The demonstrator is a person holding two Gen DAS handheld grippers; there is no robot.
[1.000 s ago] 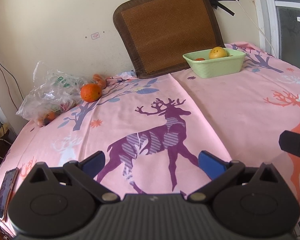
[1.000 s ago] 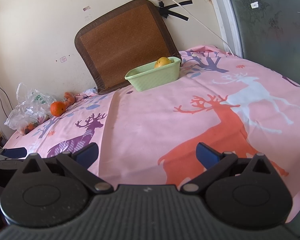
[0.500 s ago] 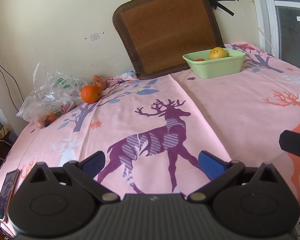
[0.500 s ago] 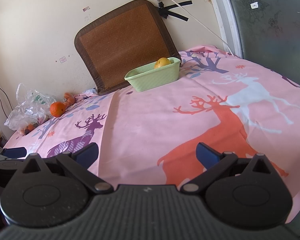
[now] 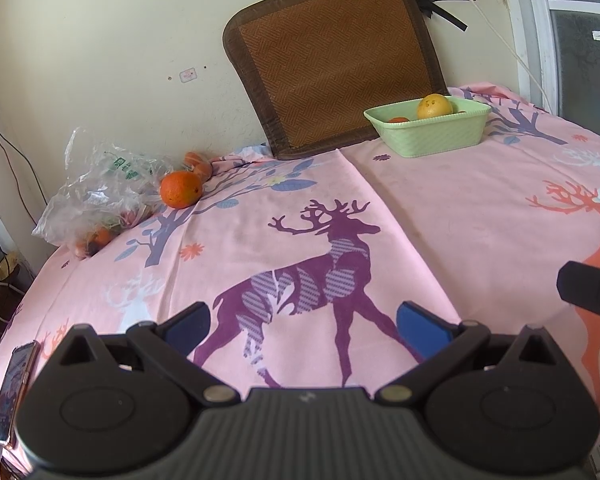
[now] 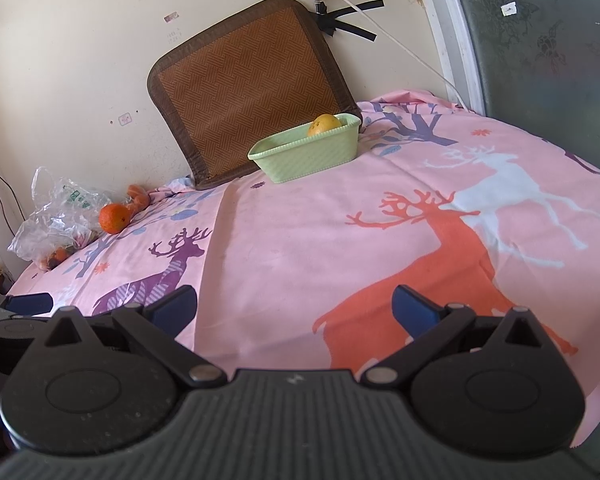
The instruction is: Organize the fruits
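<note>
A green basket (image 5: 432, 136) (image 6: 312, 160) stands at the back of the pink deer tablecloth and holds a yellow fruit (image 5: 434, 106) (image 6: 324, 124) and a smaller orange fruit (image 5: 398, 119). An orange (image 5: 181, 189) (image 6: 114, 218) lies at the back left beside a clear plastic bag (image 5: 96, 196) (image 6: 56, 220) with more small fruit inside. A carrot-like orange piece (image 5: 198, 162) (image 6: 138, 200) lies behind the orange. My left gripper (image 5: 300, 326) is open and empty, low over the near table. My right gripper (image 6: 294, 308) is open and empty to its right.
A brown woven cushion (image 5: 332, 60) (image 6: 248, 84) leans on the wall behind the basket. A phone (image 5: 14, 392) lies at the table's near left edge. Cables hang at the left wall. A window frame (image 6: 452, 32) is at the right.
Both grippers stay open and nearly still. The left wrist view has shifted very slightly; nothing on the table moved.
</note>
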